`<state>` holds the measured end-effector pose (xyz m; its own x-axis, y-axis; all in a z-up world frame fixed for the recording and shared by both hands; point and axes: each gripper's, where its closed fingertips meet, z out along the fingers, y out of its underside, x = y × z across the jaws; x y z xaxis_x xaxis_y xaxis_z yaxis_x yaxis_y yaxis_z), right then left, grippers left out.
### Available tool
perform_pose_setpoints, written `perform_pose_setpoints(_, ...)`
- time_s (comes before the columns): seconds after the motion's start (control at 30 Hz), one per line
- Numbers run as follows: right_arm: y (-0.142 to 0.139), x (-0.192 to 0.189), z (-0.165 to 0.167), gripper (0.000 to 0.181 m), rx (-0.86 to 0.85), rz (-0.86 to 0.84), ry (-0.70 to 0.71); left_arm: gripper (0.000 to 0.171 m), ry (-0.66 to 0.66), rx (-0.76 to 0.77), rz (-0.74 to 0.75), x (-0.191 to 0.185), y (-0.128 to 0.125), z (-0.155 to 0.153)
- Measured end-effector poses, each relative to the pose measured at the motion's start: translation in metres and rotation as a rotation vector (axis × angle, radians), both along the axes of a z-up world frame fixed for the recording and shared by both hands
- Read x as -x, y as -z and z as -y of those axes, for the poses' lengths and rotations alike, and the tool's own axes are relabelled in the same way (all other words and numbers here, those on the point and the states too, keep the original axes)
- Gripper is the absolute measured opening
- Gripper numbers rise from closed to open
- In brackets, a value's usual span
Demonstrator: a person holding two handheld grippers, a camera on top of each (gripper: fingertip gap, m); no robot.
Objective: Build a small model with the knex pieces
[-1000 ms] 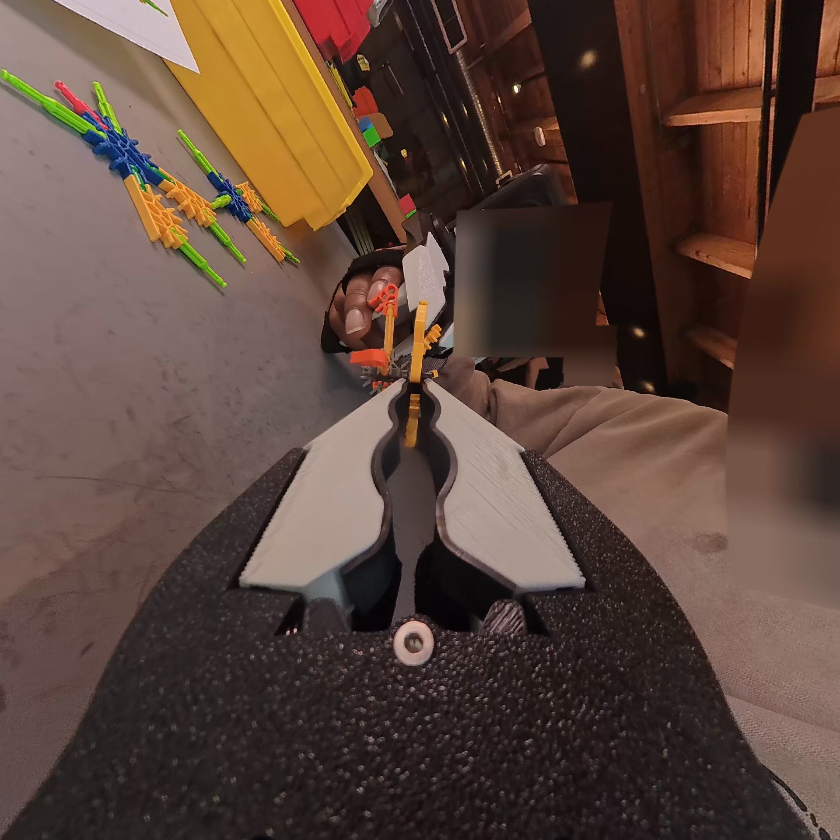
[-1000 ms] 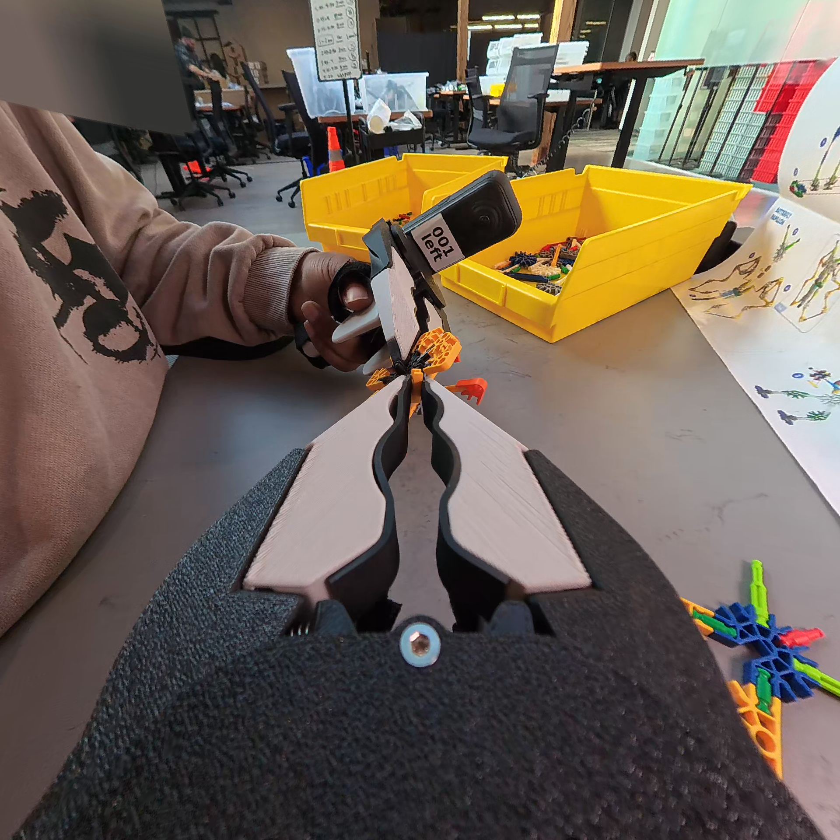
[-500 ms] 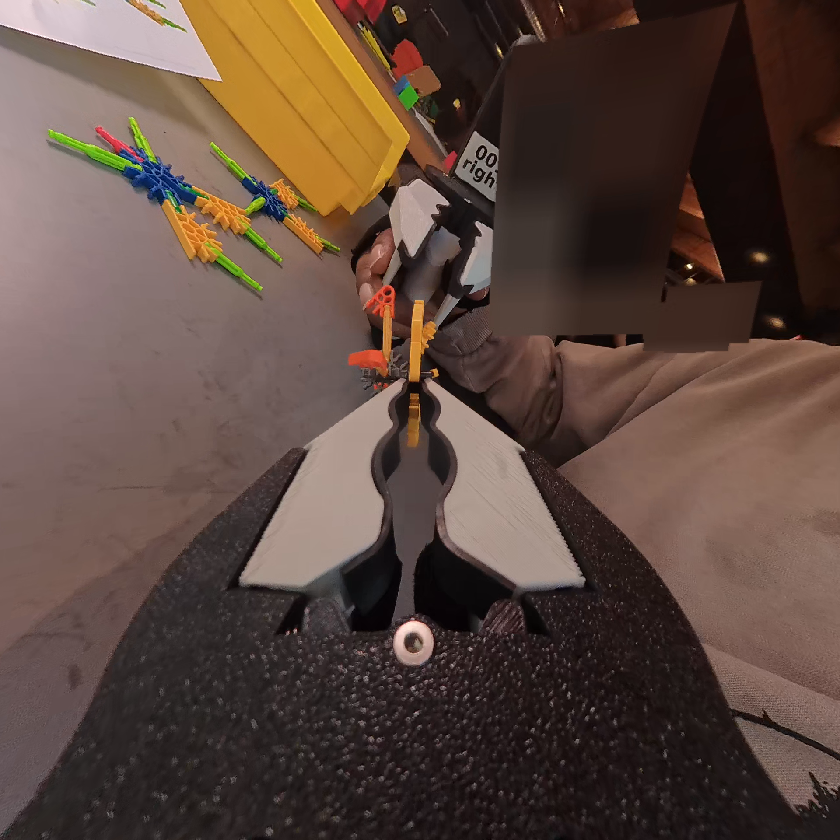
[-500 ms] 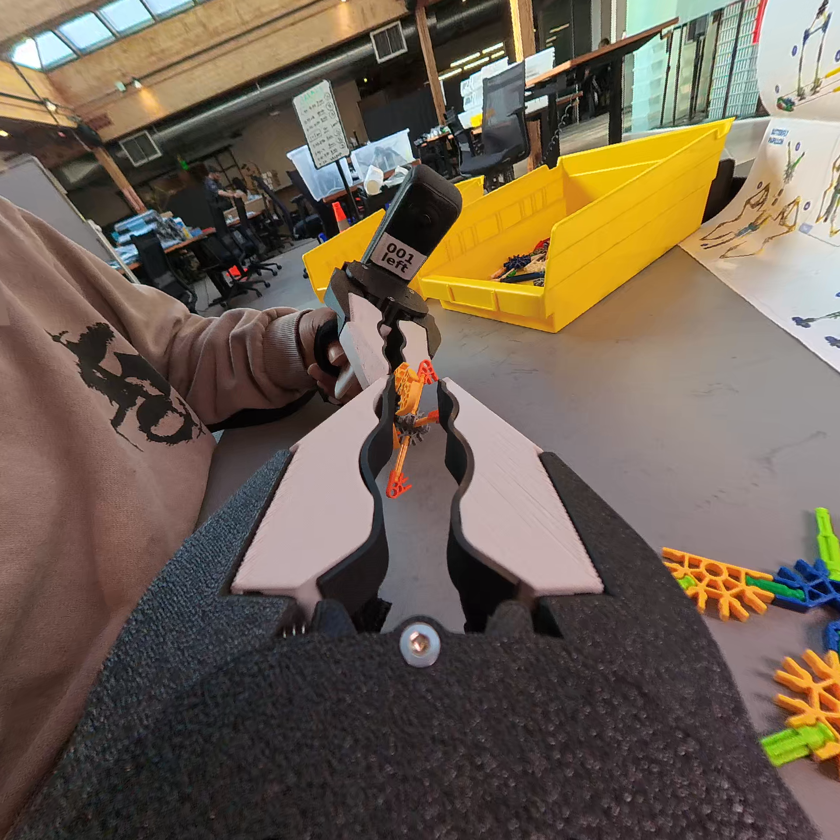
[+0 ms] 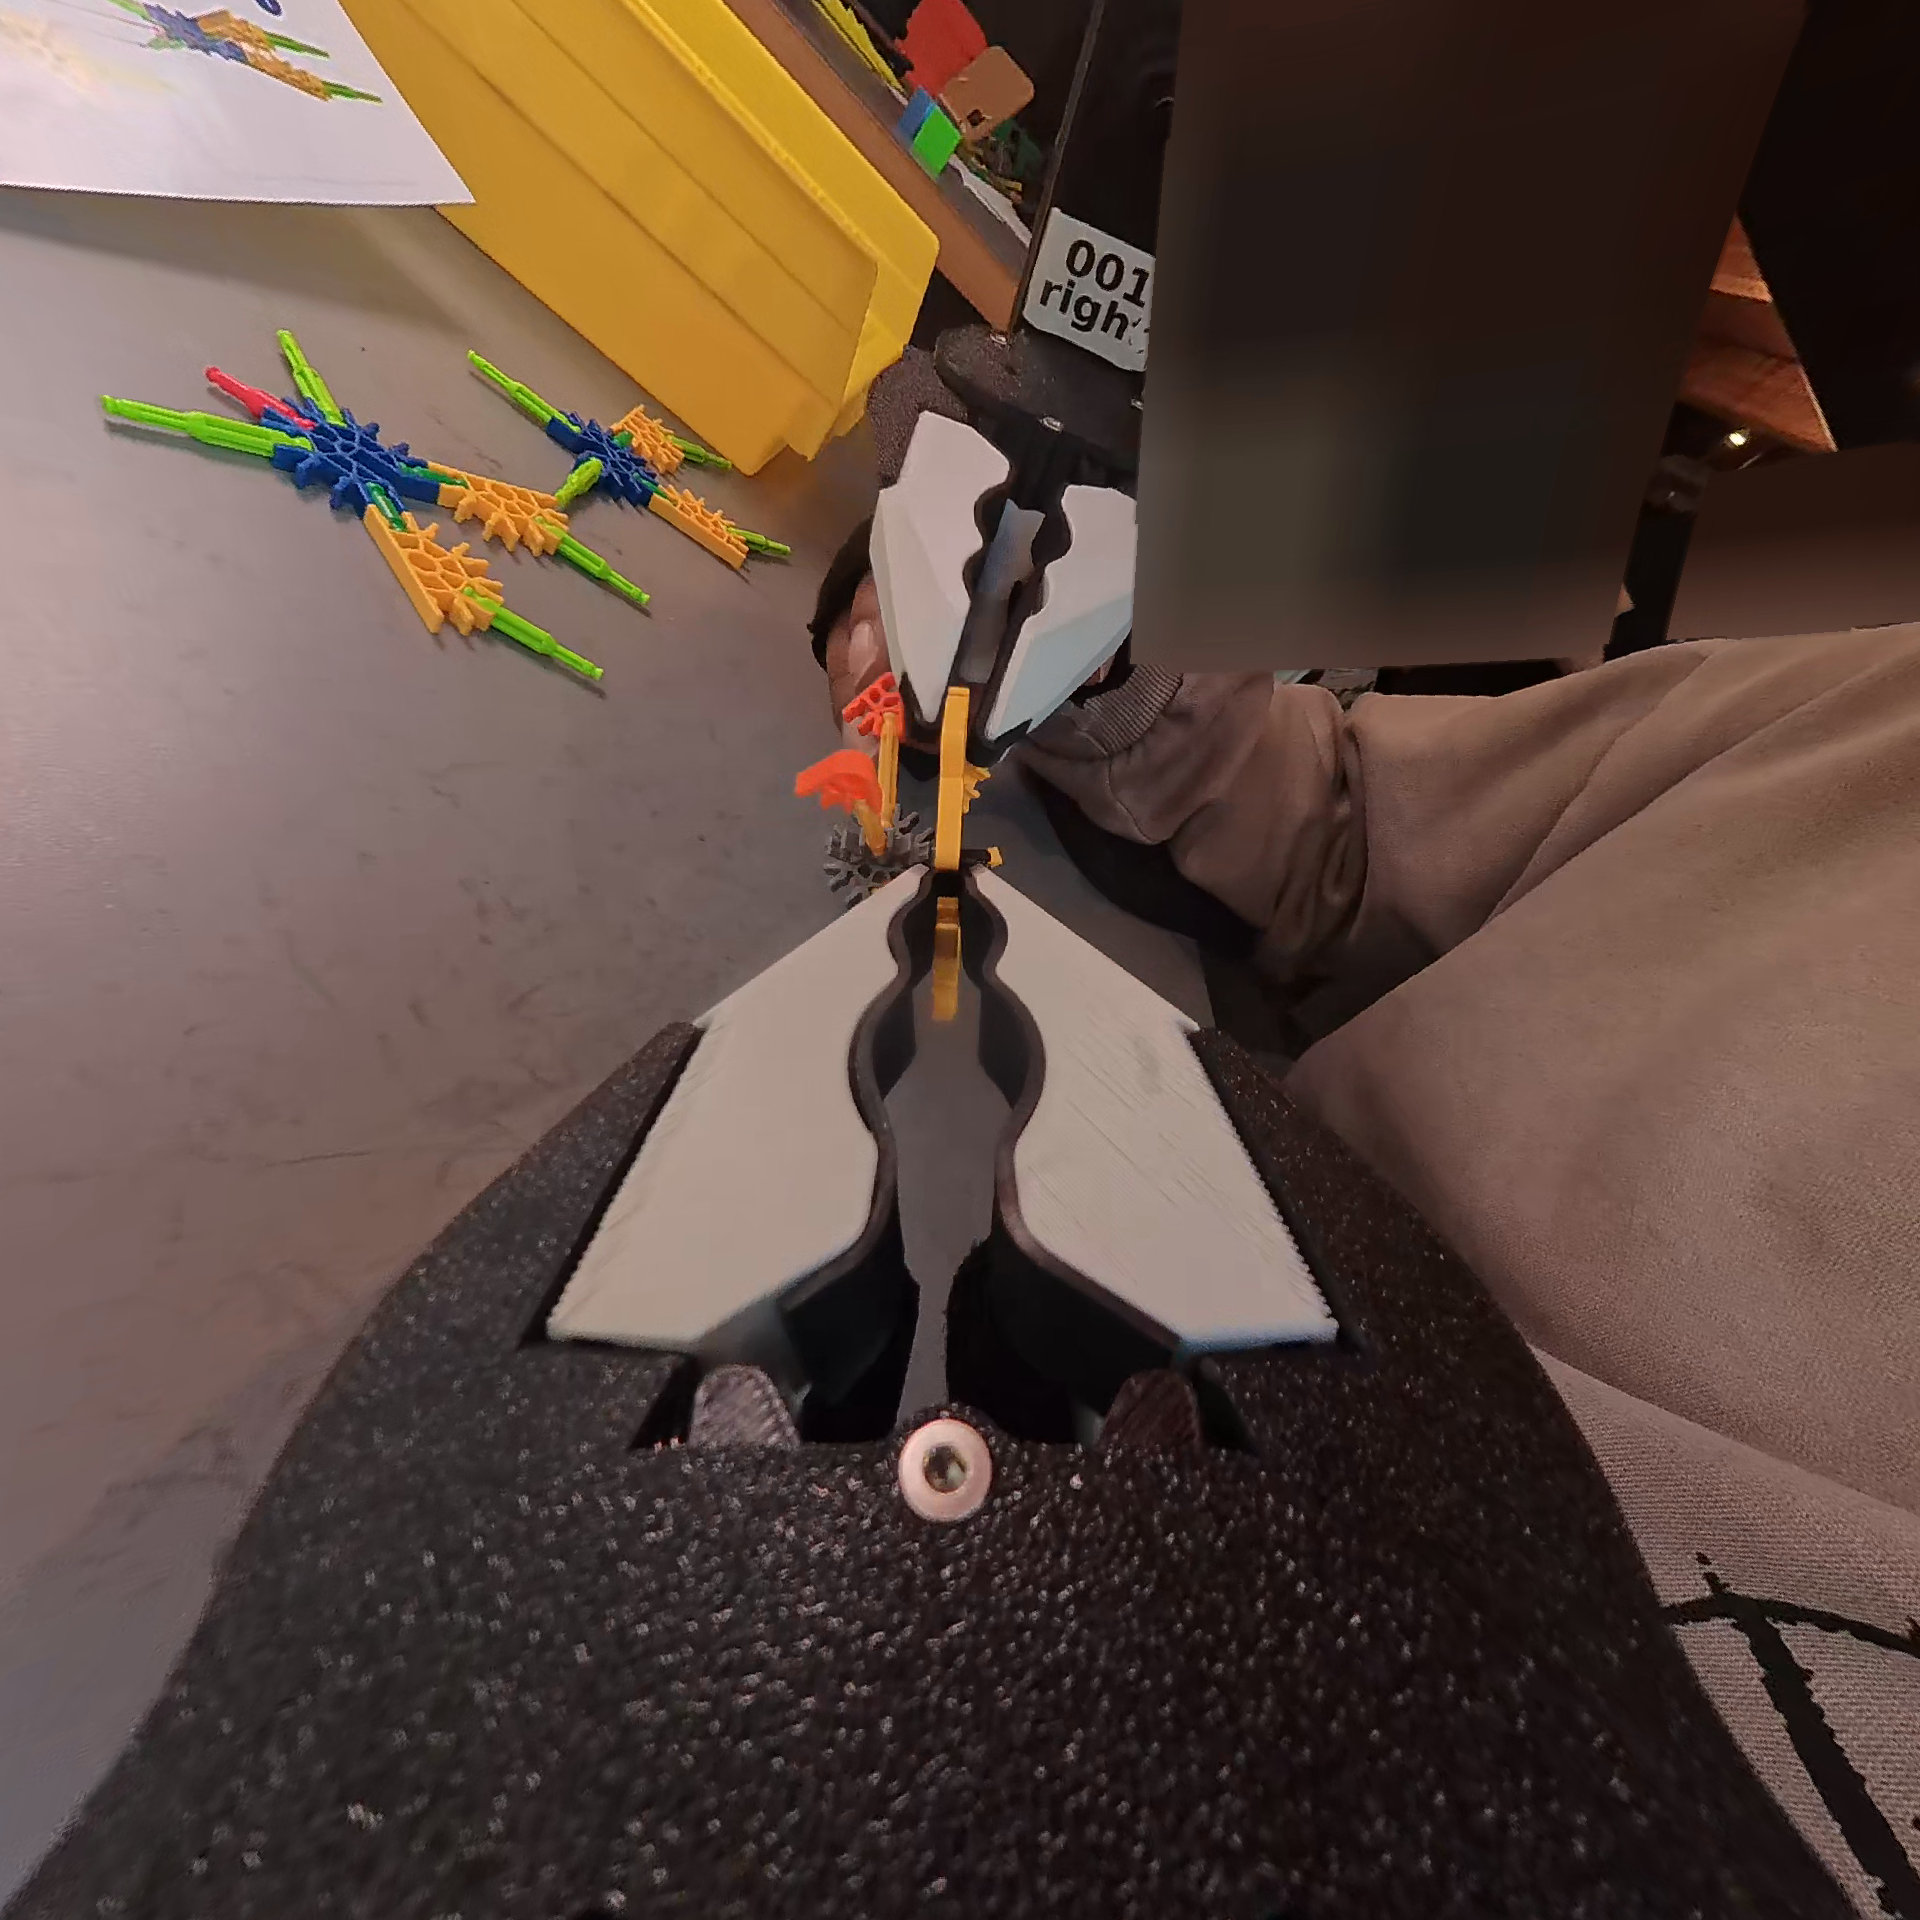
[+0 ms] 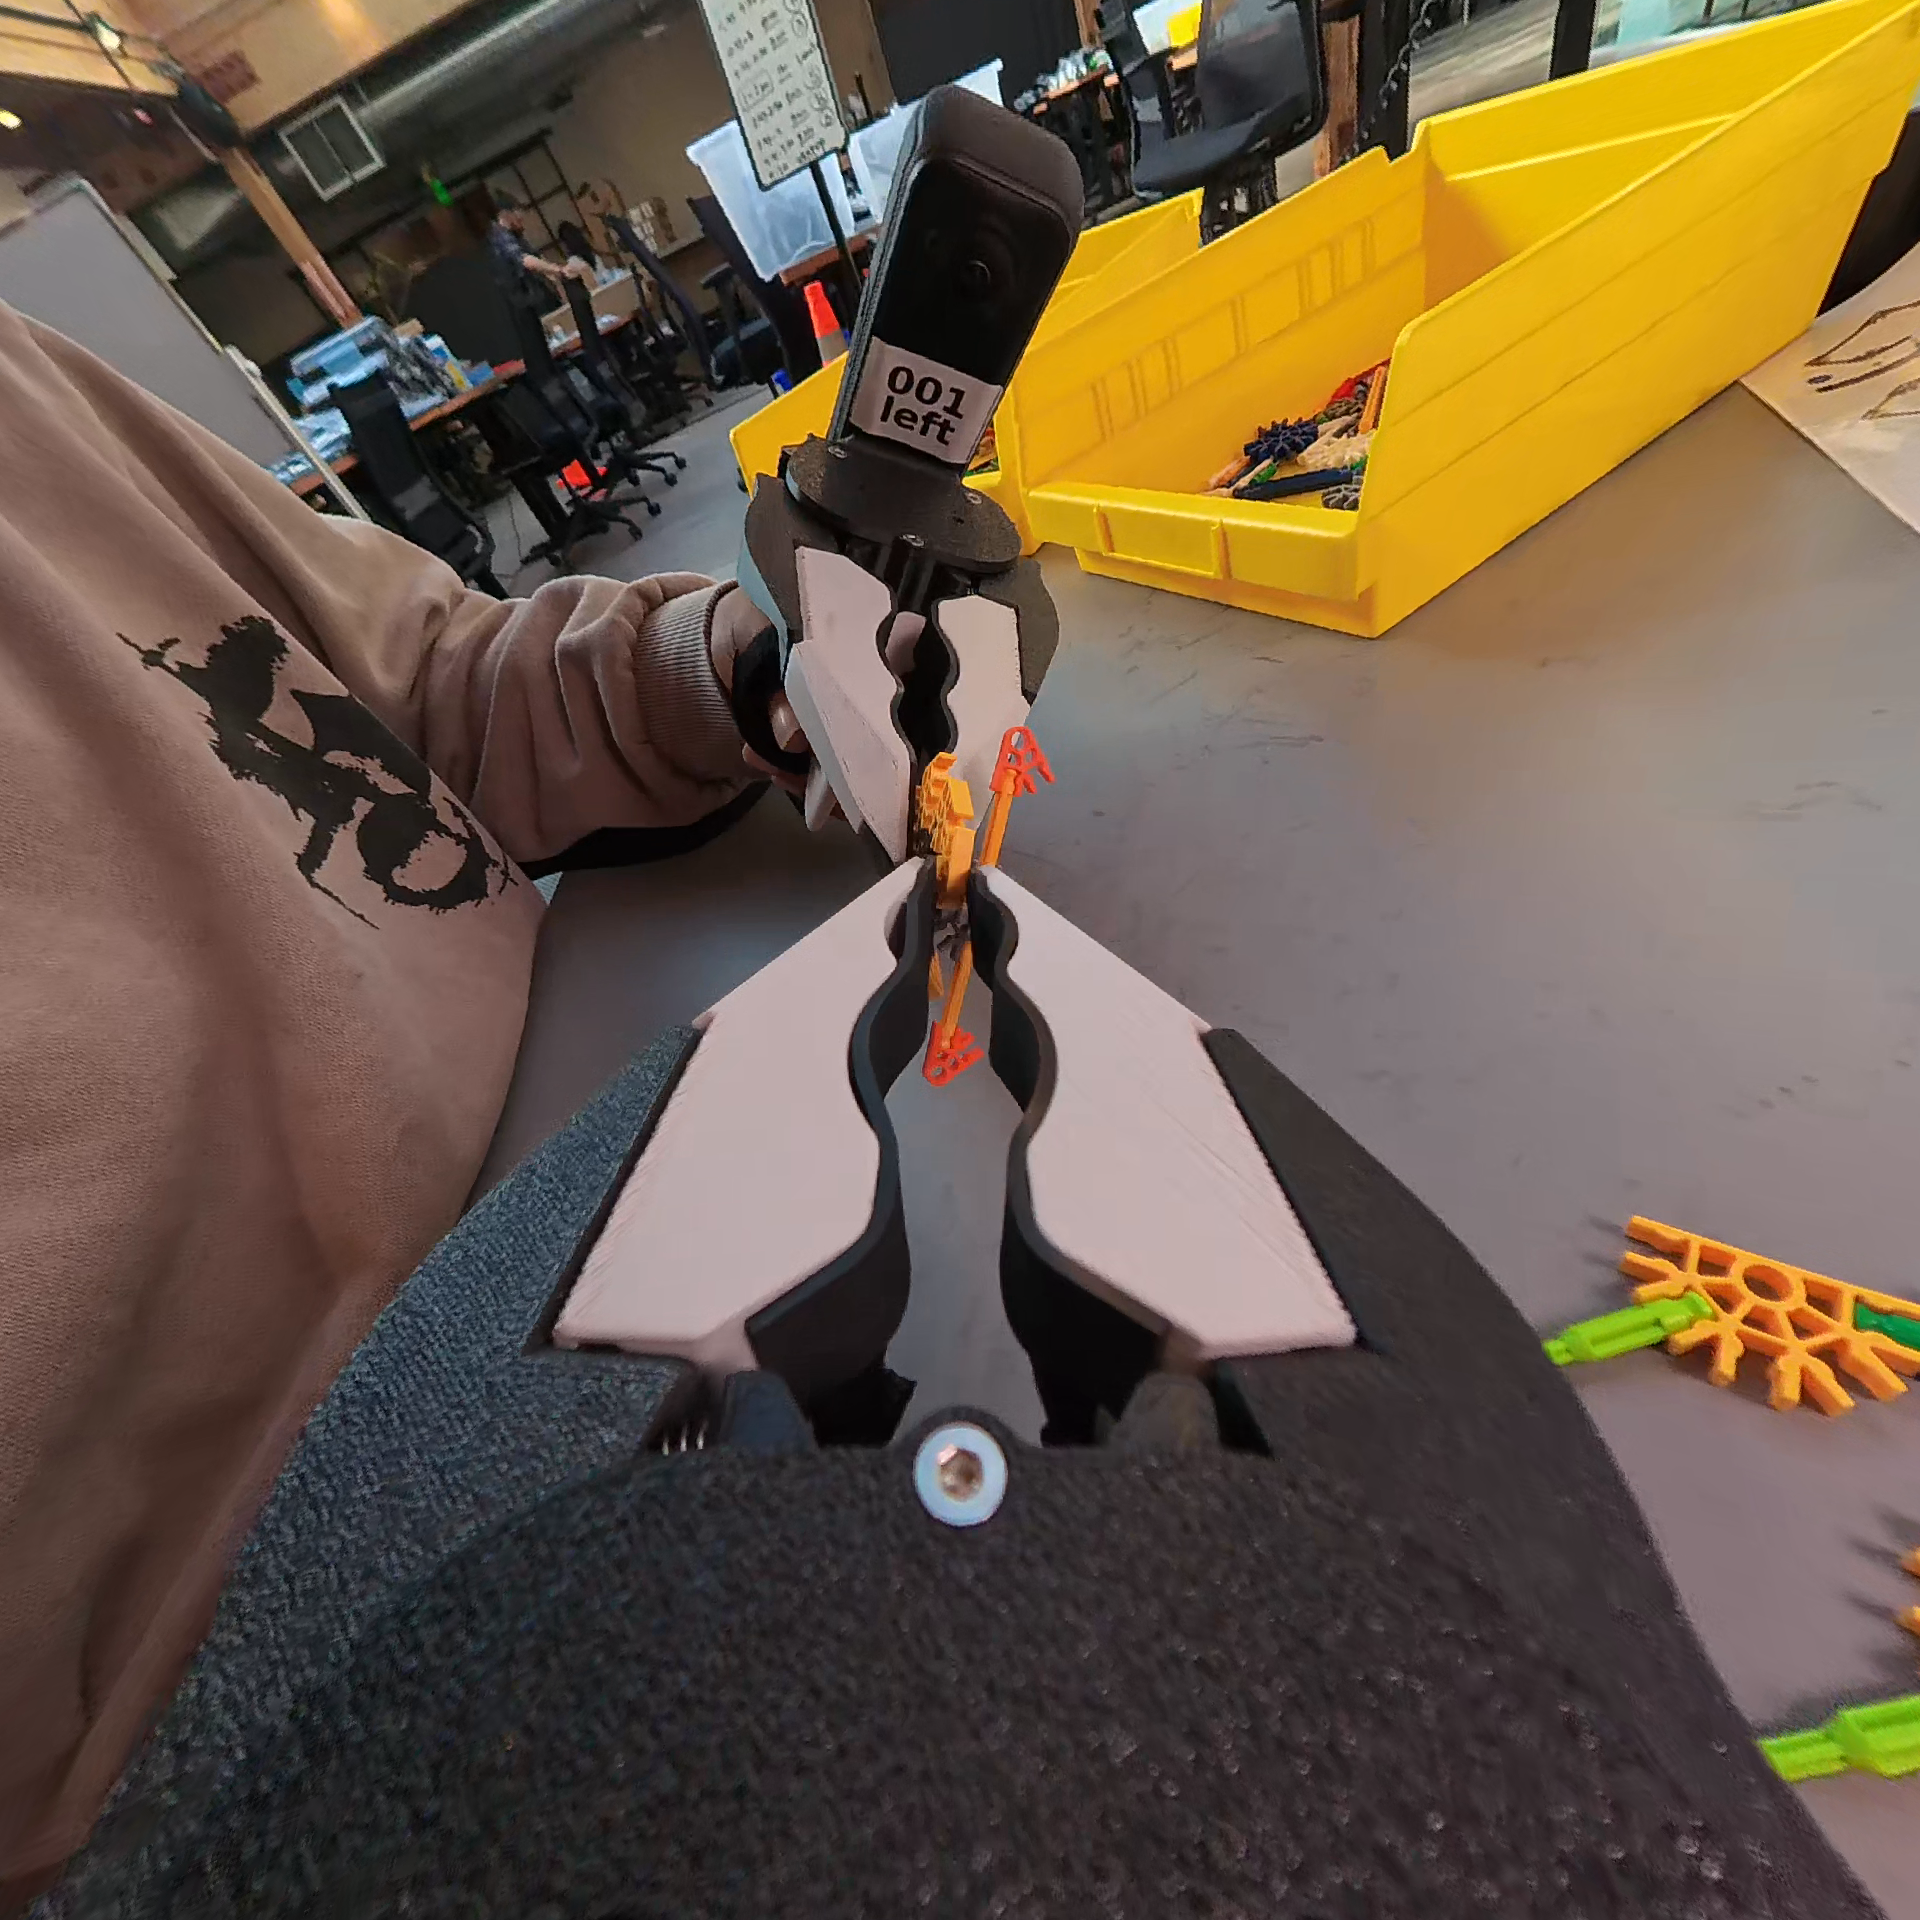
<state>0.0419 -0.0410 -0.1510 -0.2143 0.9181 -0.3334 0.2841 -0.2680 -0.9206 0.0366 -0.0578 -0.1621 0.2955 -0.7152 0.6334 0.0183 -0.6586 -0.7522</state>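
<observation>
Left wrist view: left gripper (image 5: 943,883) jaws pinch the small orange-yellow toy assembly (image 5: 948,790) mid-frame. Right gripper (image 5: 961,717) jaws, narrow, clamp its far end over the table (image 5: 312,935), so looks like a joining step; next move probably needs a careful aligned push.

Left gripper (image 5: 943,883): jaws nearly closed at the tips, pinching a thin piece; wider gap behind the tips. In the right wrist view it sits at 12 o'clock (image 6: 914,821), pointing down toward 6 o'clock, gripped by a hand (image 6: 758,686) in a tan sleeve (image 6: 582,675).

Right gripper (image 6: 951,883): tips close together, clamped on the same small assembly. In the left wrist view it hangs at 12 o'clock (image 5: 956,717), tips pointing down to meet the left tips.
</observation>
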Motion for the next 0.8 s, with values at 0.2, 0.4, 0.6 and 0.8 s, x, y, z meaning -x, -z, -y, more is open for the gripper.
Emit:
perform_pose_setpoints(0.2,-0.006,-0.002,0.006,0.002,-0.109,-0.037,-0.032,0.003,0.032,0.1,0.092,-0.002,-0.004,0.004)
perform_pose_setpoints(0.4,-0.012,-0.003,0.009,0.002,-0.237,-0.062,-0.036,0.003,0.06,0.181,0.177,-0.003,-0.008,0.006)
perform_pose_setpoints(0.6,-0.013,-0.003,0.009,0.002,-0.209,-0.081,-0.044,0.003,0.07,0.223,0.226,-0.003,-0.012,0.007)
perform_pose_setpoints(0.8,-0.013,-0.004,0.009,0.002,-0.215,-0.085,-0.047,0.003,0.076,0.275,0.265,-0.003,-0.012,0.006)
